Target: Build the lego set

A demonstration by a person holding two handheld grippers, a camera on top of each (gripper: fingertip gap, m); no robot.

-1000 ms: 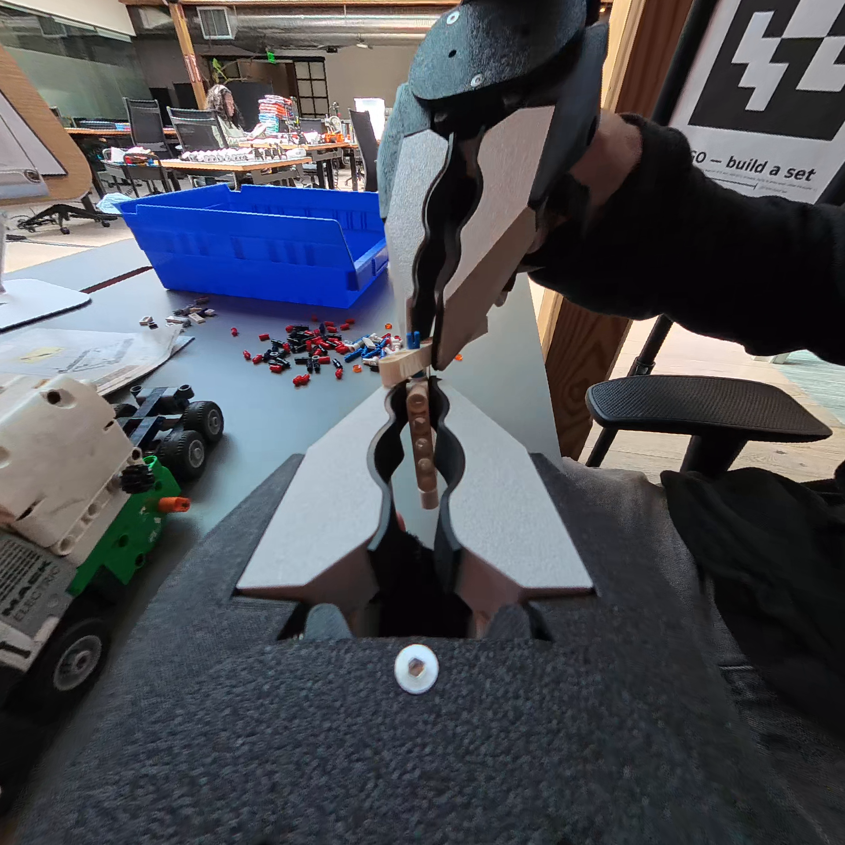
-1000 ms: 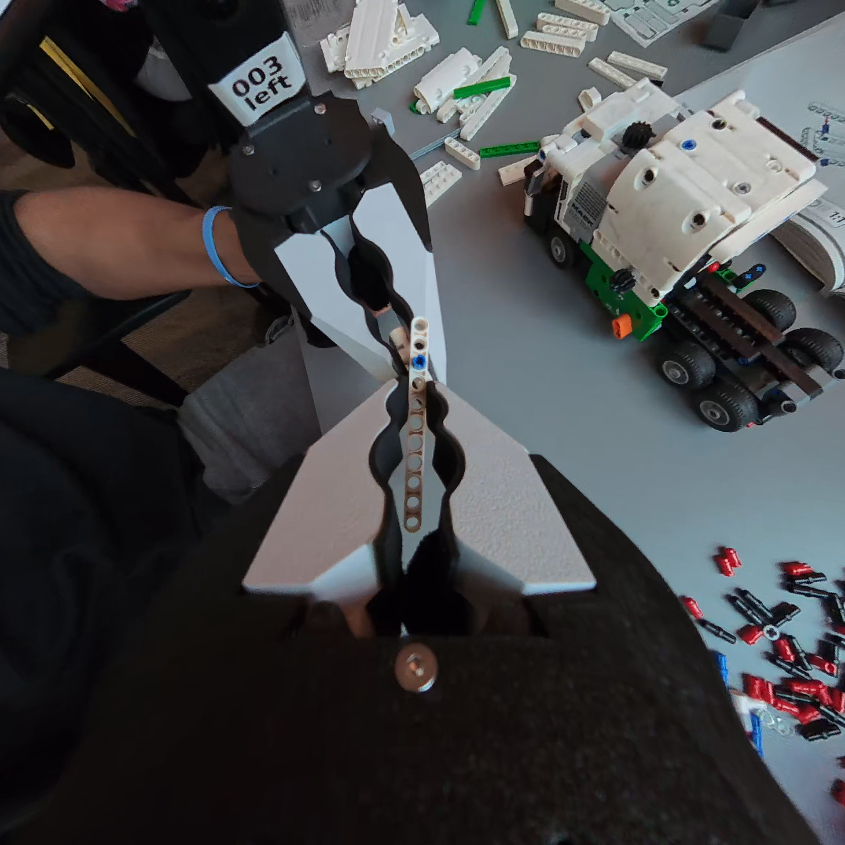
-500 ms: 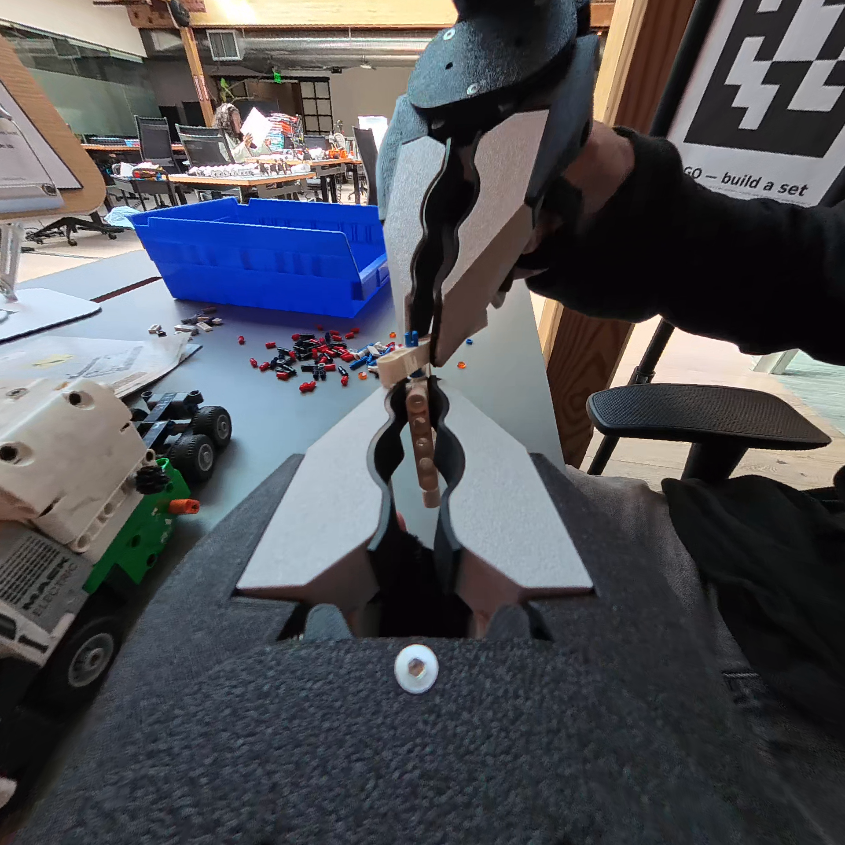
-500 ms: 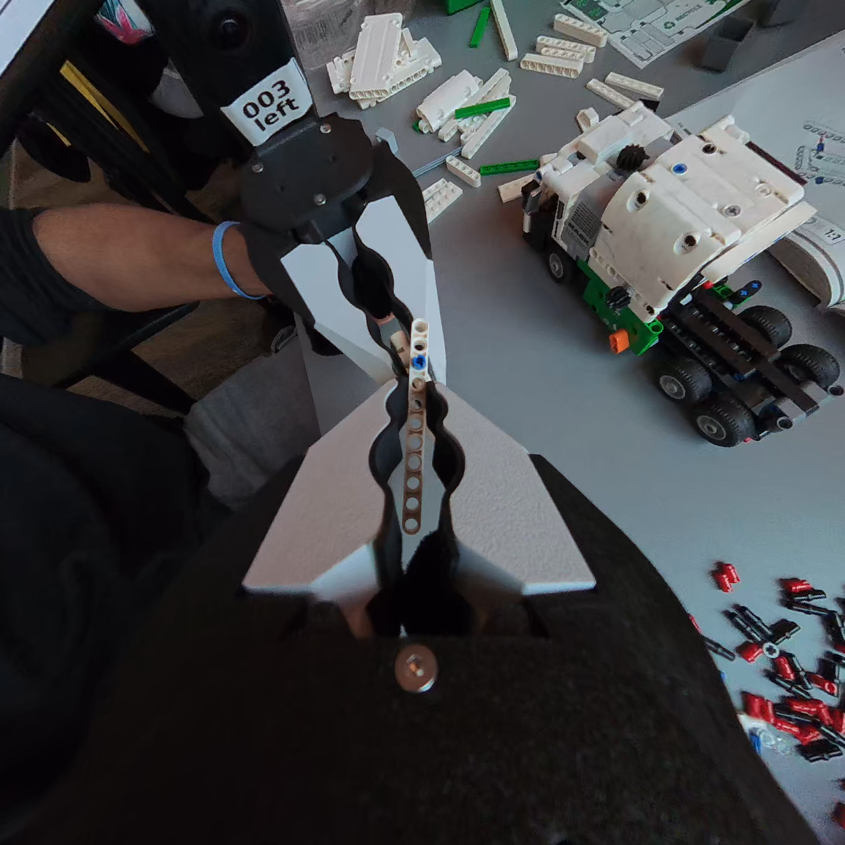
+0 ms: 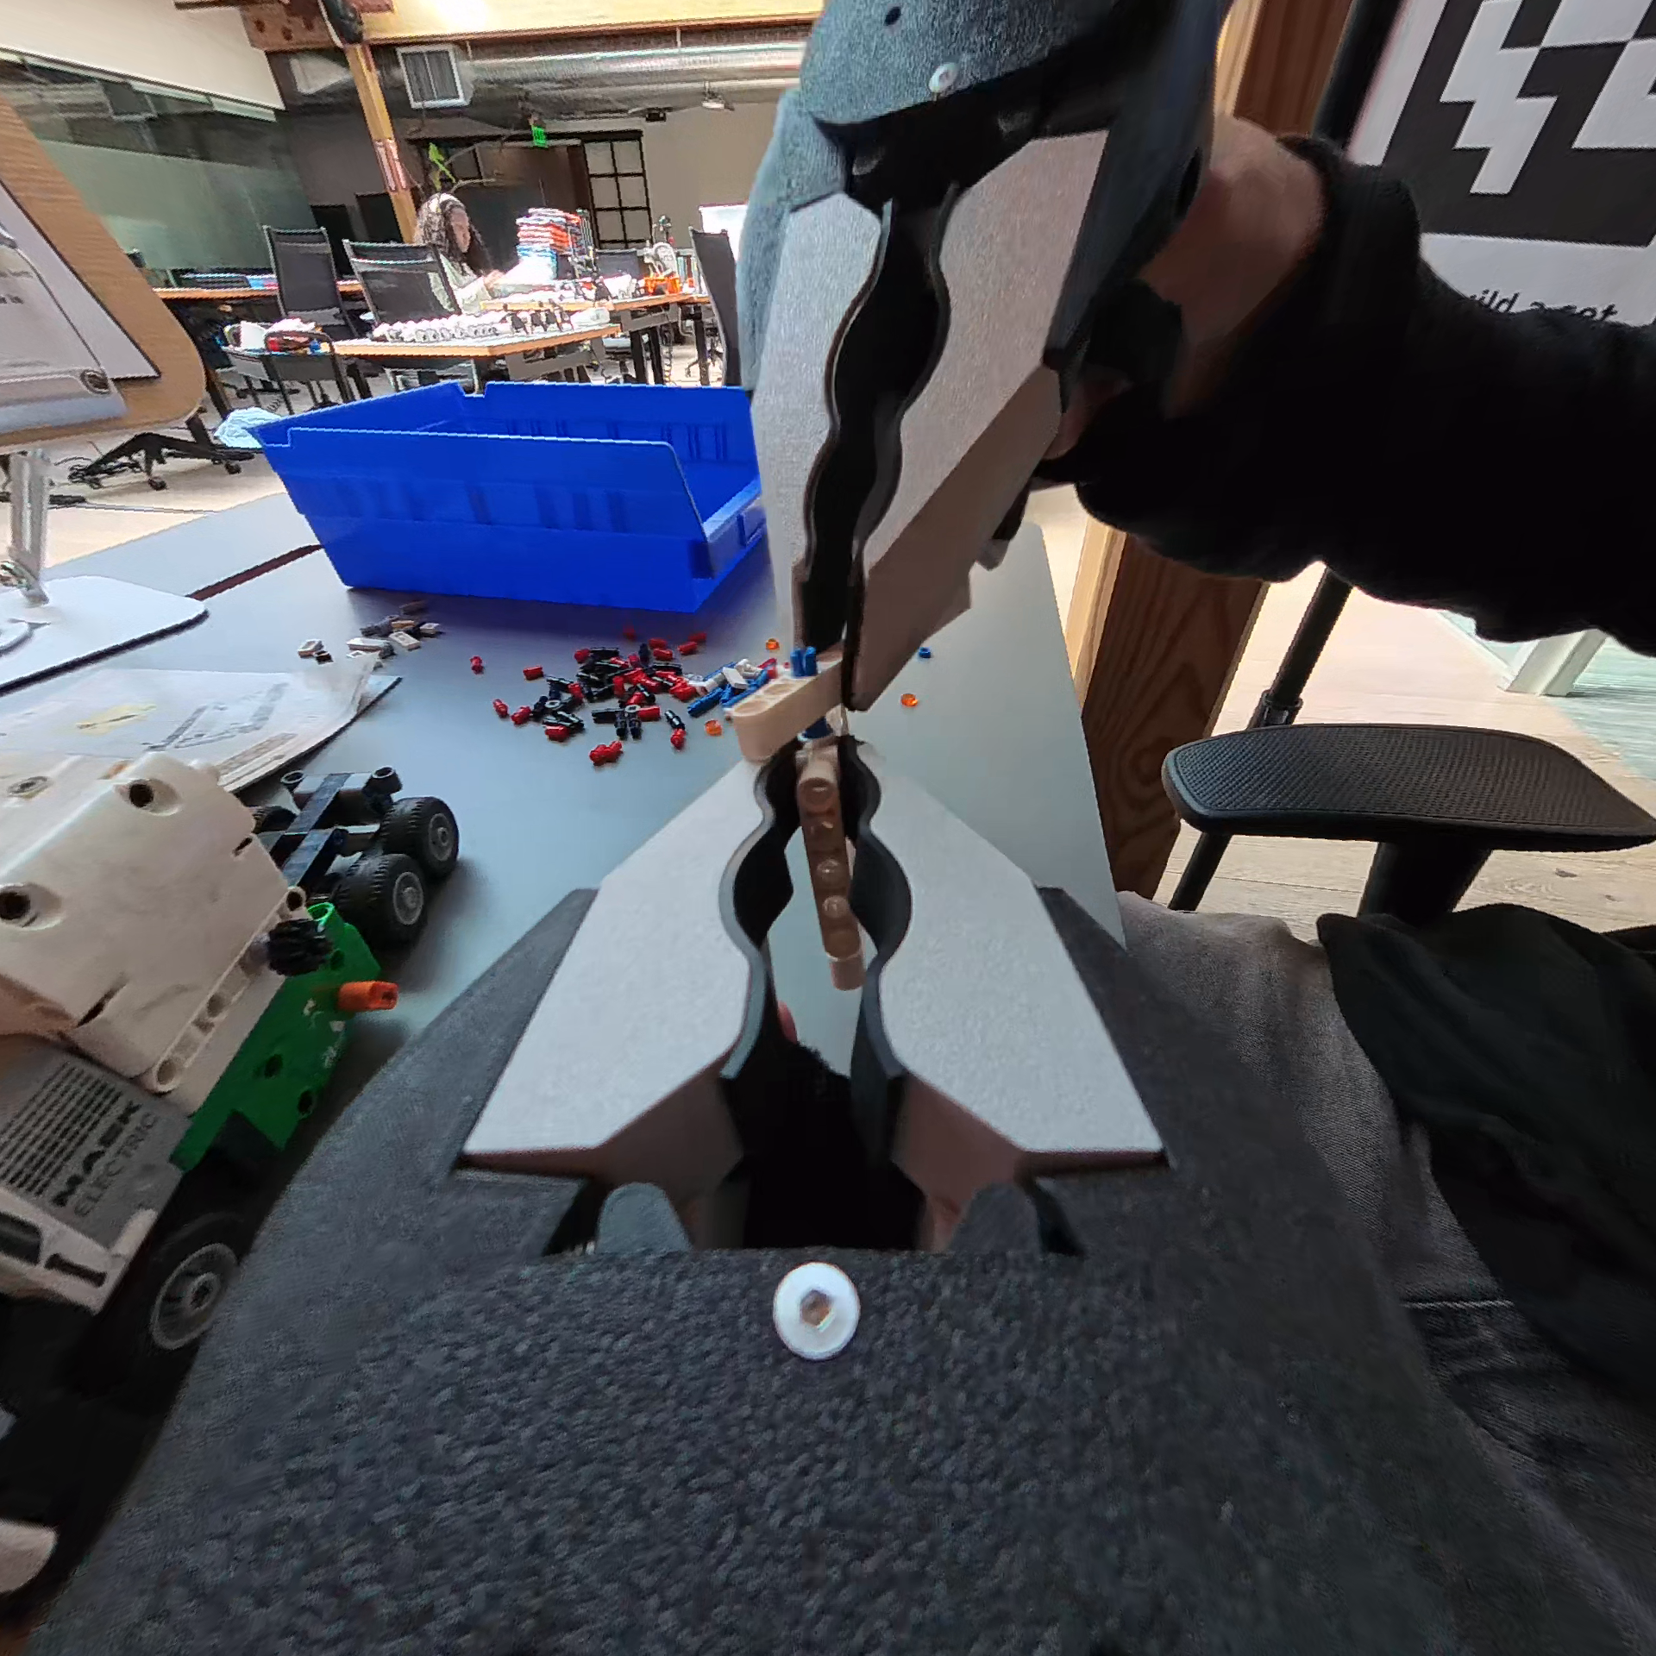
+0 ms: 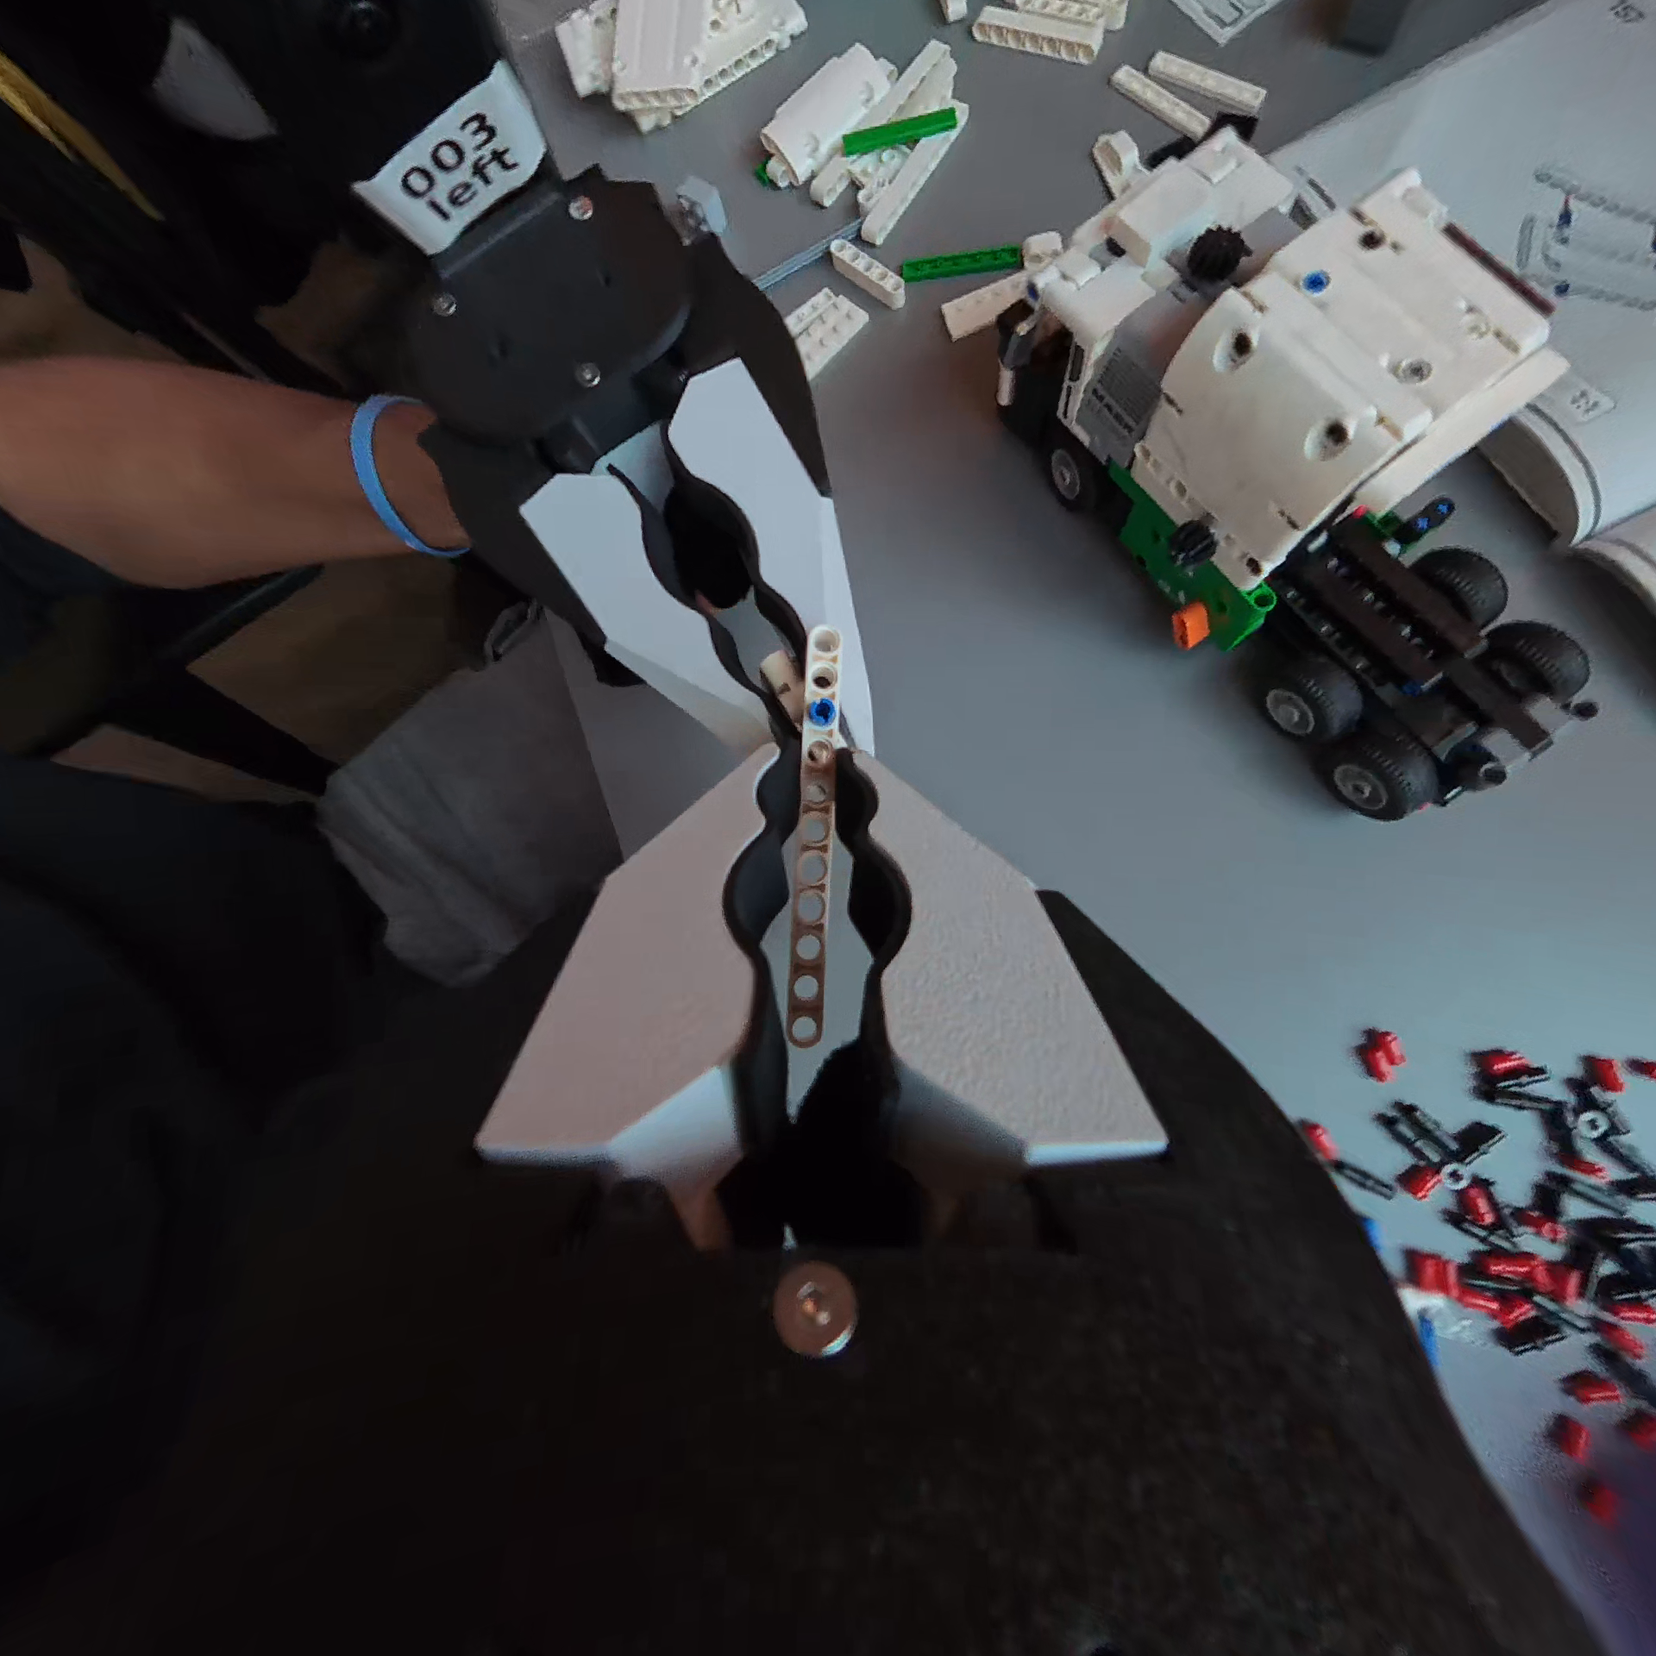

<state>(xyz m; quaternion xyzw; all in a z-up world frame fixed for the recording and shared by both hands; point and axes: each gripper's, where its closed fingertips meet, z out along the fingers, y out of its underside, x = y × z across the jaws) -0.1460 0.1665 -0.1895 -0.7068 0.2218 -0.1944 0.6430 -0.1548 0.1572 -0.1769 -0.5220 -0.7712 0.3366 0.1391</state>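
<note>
Step in hand, by my reading: joining two beams in mid-air above the grey surface (image 6: 1030, 806). Left claw (image 5: 811, 771) clamps a short tan studded beam (image 5: 829, 883). Right claw (image 6: 820, 762) clamps a long tan holed beam (image 6: 811, 896) whose blue pin (image 6: 821, 711) meets the short one. Next: press straight along the pin. Surface edge close below; white-and-green truck model (image 6: 1254, 403) well apart.

Close wrist cameras, facing one another

Blue bin (image 5: 538, 502), black office chair (image 5: 1398, 797)
</note>
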